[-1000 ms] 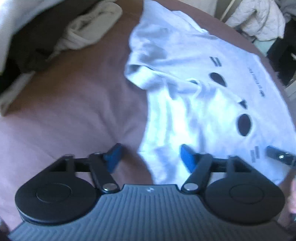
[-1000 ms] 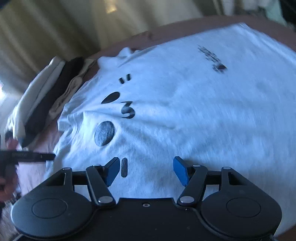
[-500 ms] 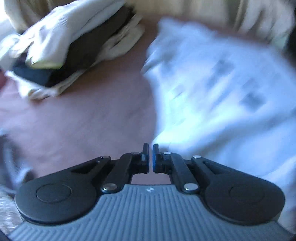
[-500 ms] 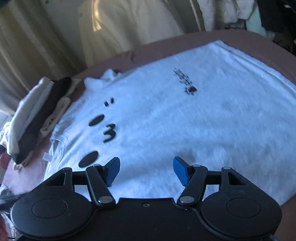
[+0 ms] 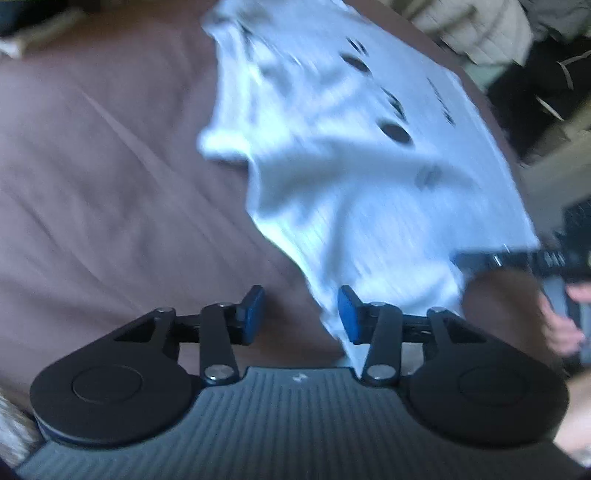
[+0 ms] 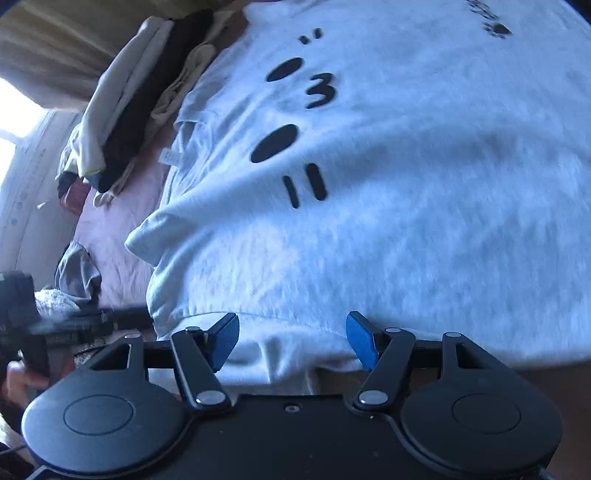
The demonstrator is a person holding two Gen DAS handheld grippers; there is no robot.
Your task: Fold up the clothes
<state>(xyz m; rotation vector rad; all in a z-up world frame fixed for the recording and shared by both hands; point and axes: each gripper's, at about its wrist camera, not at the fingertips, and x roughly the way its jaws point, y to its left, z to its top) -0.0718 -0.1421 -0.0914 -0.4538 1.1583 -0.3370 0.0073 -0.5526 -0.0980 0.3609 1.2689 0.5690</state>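
Observation:
A white T-shirt (image 5: pixel 351 166) with black printed marks lies spread on a brown bedsheet (image 5: pixel 110 184). My left gripper (image 5: pixel 301 314) hovers at the shirt's near left edge. Its jaws are opening, and the shirt's edge lies loose between them by the right pad, with no pad pressing on it. In the right wrist view the T-shirt (image 6: pixel 388 221) fills the frame. My right gripper (image 6: pixel 293 339) stands open over its near hem, with the fabric under and between the fingers but not pinched. Each gripper shows at the other view's edge: the right gripper (image 5: pixel 517 258), the left gripper (image 6: pixel 74 321).
A pile of folded clothes (image 6: pixel 140 103) lies beyond the shirt's collar at the upper left. A crumpled grey cloth (image 6: pixel 77 273) sits on the sheet at the left. A pale jacket (image 5: pixel 480 33) and dark clutter lie past the bed's far right edge.
My left gripper went from open to shut on nothing while it swung toward the pile. It is back at the shirt's edge with jaws parted. The right gripper stayed open and tilted down toward the hem.

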